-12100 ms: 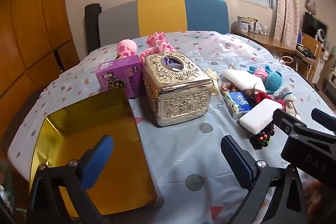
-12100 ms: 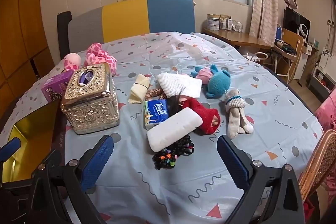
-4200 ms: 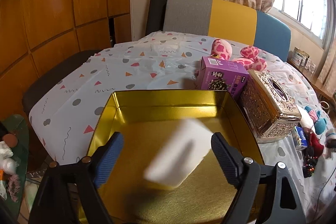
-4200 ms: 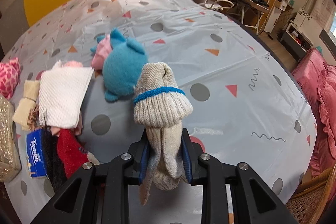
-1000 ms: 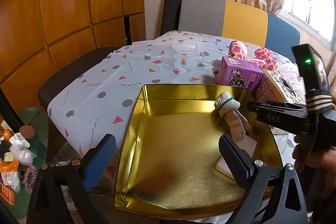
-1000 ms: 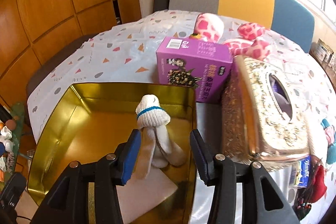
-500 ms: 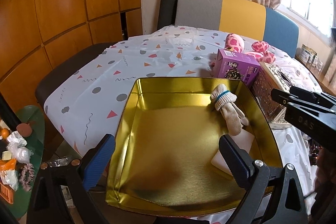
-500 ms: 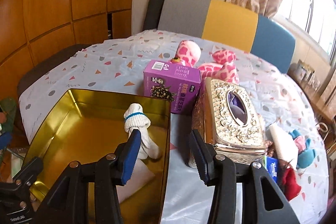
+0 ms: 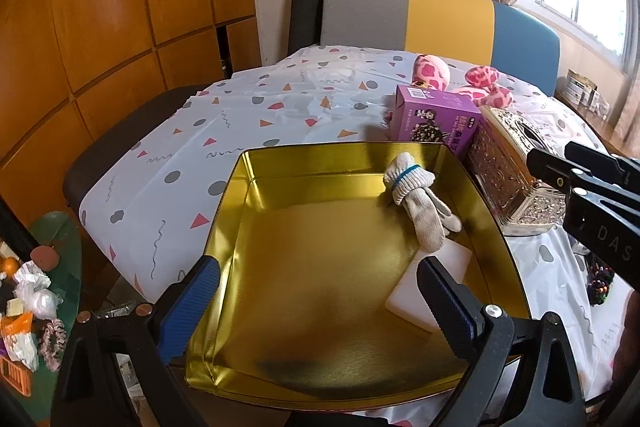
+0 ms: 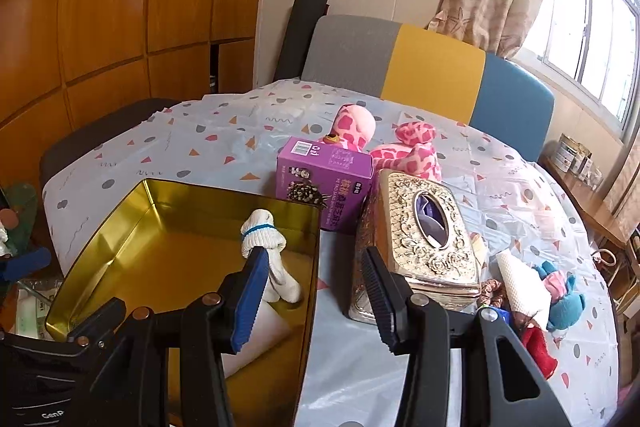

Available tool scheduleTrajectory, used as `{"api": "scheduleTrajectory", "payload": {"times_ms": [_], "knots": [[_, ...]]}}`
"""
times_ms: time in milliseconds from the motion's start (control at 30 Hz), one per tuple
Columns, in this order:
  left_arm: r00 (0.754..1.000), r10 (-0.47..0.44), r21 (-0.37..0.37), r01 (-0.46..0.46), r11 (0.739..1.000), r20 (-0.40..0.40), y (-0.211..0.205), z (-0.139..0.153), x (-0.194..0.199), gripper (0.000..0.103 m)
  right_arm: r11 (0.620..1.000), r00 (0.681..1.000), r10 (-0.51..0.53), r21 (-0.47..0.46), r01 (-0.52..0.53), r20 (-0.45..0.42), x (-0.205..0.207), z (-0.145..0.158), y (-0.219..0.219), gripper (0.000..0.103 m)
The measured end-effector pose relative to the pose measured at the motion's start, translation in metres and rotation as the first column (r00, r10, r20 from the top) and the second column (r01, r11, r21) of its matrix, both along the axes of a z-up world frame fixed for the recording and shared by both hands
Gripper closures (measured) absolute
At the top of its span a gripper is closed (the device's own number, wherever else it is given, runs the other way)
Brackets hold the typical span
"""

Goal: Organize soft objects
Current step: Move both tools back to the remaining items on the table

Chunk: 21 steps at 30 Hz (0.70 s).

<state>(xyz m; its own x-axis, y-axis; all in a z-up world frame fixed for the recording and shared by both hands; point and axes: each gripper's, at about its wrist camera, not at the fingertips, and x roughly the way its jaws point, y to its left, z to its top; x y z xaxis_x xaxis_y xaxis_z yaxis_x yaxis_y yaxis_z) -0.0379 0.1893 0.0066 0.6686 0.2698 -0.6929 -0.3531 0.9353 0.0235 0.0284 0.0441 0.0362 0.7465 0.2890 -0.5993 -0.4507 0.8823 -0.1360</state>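
The cream knitted glove with a blue cuff band [image 9: 420,201] lies in the gold metal tray's [image 9: 240,211] far right corner, while both the right gripper [image 10: 316,291] and left gripper [image 9: 318,301] hang open and empty, the remaining soft toys [image 10: 560,301] lying nearer the right one.

Daylight enters from a window [image 10: 592,39] at upper right, its panes washed out to near white. The room is bright and evenly lit, with soft shadows. The gold tray [image 9: 256,267] reflects a warm sheen and a dim dark patch near its front edge. Both fisheye views bend straight lines strongly, and black vignetting fills the corners. Focus is sharp in both views, with no motion blur.
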Motion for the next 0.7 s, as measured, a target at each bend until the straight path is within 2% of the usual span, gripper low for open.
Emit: {"api": "scheduleTrajectory", "payload": {"times_ms": [400, 700], "knots": [[0.999, -0.050, 0.009, 0.050, 0.999, 0.000, -0.021, 0.005, 0.009, 0.004, 0.999, 0.999, -0.041, 0.005, 0.041, 0.005, 0.004, 0.000, -0.027, 0.054], [0.990, -0.142, 0.014, 0.142, 0.990, -0.006, -0.050, 0.009, 0.022, 0.004, 0.994, 0.994, -0.112, -0.021, 0.112, 0.000, 0.019, -0.005, -0.073, 0.054]]}}
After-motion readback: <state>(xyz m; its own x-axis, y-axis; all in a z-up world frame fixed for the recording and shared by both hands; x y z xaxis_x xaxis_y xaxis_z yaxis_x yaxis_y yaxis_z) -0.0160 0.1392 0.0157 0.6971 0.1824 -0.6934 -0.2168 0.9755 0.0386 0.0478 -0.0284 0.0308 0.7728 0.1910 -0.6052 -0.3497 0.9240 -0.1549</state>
